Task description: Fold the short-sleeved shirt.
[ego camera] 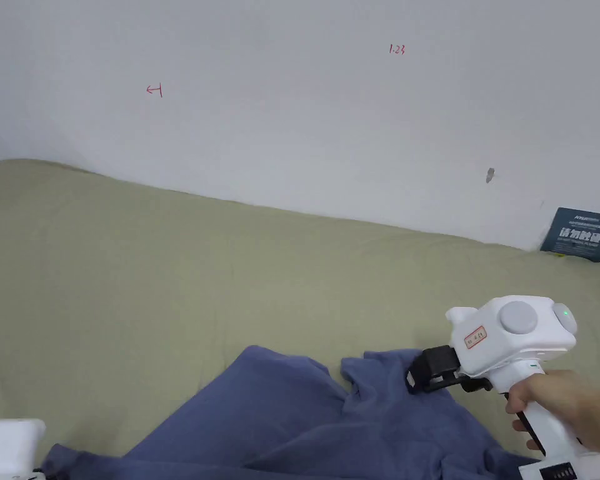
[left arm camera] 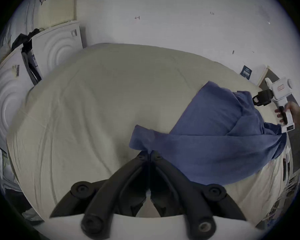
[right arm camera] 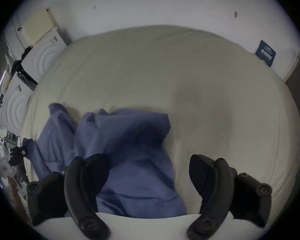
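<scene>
Blue shirt point(left arm camera: 206, 136) lies rumpled on the bed point(left arm camera: 97, 105), near its right edge. Left gripper point(left arm camera: 150, 154): fingers closed, pinching a shirt corner. Right gripper point(right arm camera: 145, 174): fingers spread wide over the shirt, gripping nothing; hand point(ego camera: 561, 400) on its handle.

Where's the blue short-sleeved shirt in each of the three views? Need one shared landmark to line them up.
Head view: blue short-sleeved shirt at bottom centre on the olive-green bed sheet.
Left gripper view: right of centre, a corner pinched in the left gripper.
Right gripper view: lower centre-left, under the open right gripper.
Shared landmark: dark blue sign at the wall's foot.
</scene>
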